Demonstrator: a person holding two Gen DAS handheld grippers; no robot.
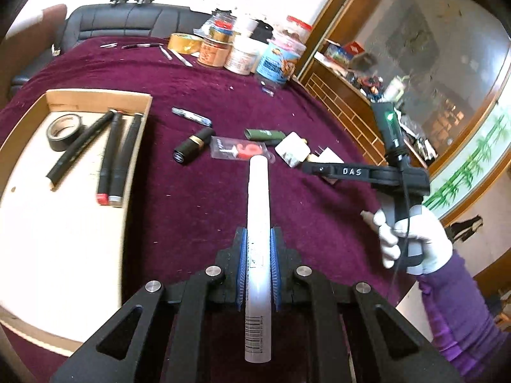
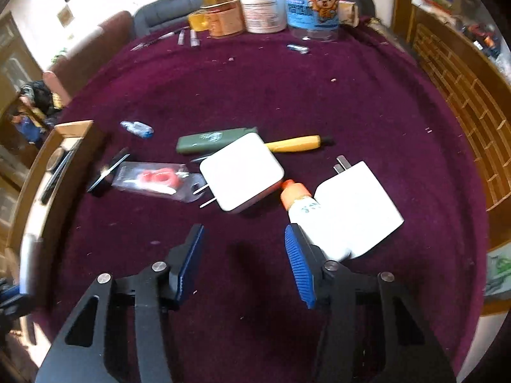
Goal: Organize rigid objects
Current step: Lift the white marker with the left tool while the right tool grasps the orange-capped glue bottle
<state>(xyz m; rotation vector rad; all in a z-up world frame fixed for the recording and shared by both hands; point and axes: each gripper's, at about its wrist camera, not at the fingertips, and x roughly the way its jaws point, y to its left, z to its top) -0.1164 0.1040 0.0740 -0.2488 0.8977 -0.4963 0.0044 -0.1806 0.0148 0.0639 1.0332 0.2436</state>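
While the left gripper (image 1: 258,265) grips a white tube (image 1: 258,223) above the surface (image 1: 191,207) | step: carry to box (image 1: 19,134), judged | next: swing left, lower beside the markers (image 1: 115,156), release | right gripper (image 2: 244,261) fingers wide, empty, near white charger (image 2: 242,172)

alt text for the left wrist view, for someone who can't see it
The left gripper is shut on a white tube above a maroon tablecloth. To its left, a cardboard tray holds black tape and markers; ahead lie a lipstick and a white charger, with the right gripper reaching in.
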